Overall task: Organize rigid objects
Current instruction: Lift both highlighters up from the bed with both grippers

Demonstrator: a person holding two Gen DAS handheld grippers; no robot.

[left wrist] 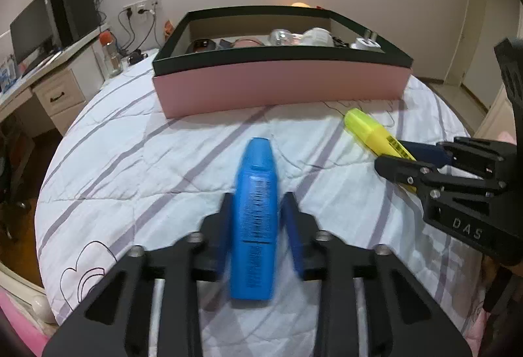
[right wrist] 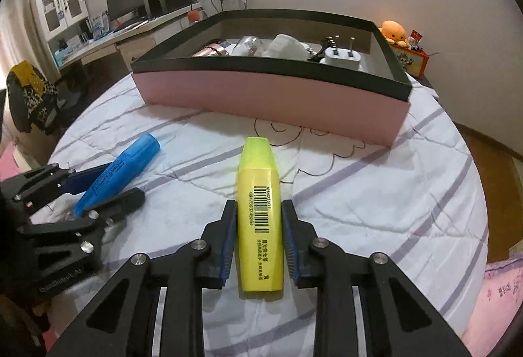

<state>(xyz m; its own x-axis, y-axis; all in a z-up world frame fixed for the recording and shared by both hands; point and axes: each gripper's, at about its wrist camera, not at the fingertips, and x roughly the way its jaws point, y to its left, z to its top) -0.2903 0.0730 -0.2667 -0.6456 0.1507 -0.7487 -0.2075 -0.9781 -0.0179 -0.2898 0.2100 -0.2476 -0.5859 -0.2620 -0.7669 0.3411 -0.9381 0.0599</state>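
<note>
My left gripper is shut on a blue highlighter that points toward the box; it also shows in the right wrist view. My right gripper is shut on a yellow highlighter, which also shows at the right of the left wrist view. Both are just above a white striped bedspread. Ahead stands a pink box with a dark rim, also in the right wrist view, holding a white charger, a white object and several other items.
A desk with a monitor and a speaker stands at the far left. Wall sockets with cables are behind the box. An orange plush toy sits on a box at the far right. The bed edge drops to a wooden floor.
</note>
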